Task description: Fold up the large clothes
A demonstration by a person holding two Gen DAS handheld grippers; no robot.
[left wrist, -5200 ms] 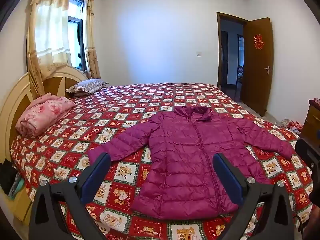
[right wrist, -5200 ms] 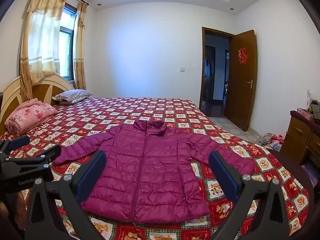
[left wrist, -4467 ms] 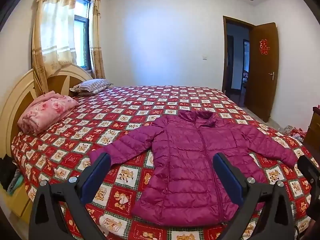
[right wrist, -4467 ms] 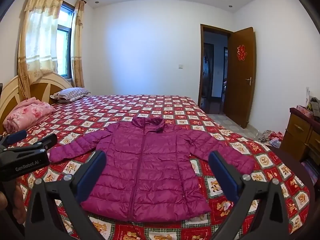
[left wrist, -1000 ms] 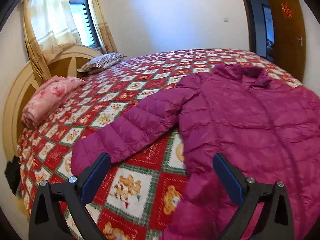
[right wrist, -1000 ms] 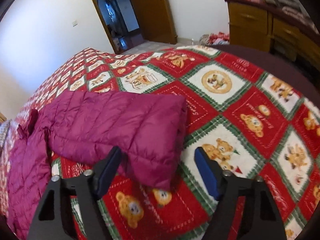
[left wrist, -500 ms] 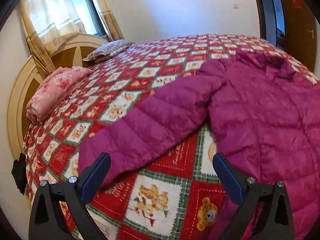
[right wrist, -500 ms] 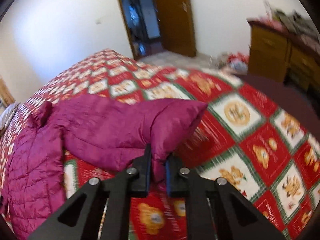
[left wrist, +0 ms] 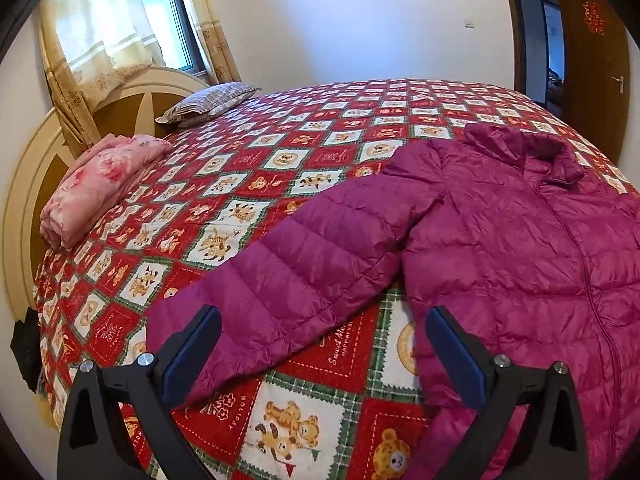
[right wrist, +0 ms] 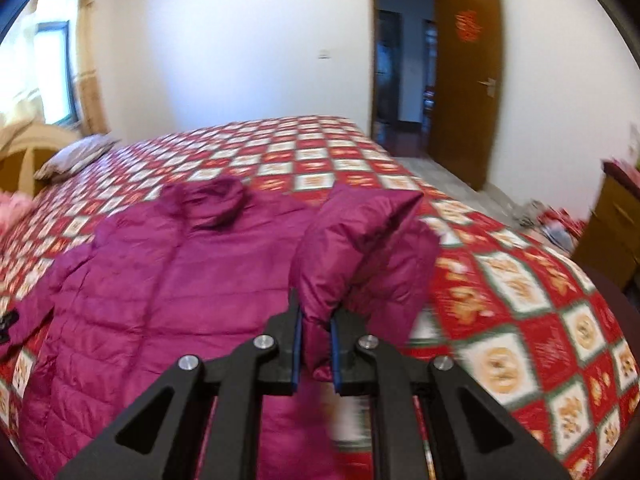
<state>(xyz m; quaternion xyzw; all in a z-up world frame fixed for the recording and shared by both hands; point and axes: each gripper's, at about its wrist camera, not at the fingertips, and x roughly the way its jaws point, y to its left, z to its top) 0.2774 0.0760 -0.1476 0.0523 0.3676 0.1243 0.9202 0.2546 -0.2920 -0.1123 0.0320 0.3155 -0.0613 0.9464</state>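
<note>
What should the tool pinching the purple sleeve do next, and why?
Probably the right tool should carry the sleeve it pinches across onto the jacket front. That sleeve is already lifted off the bed, while the left tool is open over the other sleeve, which lies flat.

Right gripper (right wrist: 315, 322) has clamped the jacket's (right wrist: 160, 300) sleeve (right wrist: 360, 248) and lifted it; left gripper (left wrist: 320, 344) has closed in over the other cuff.

Right-wrist view is motion-blurred; jacket (left wrist: 520, 248) runs off the left-wrist view's right edge.
</note>
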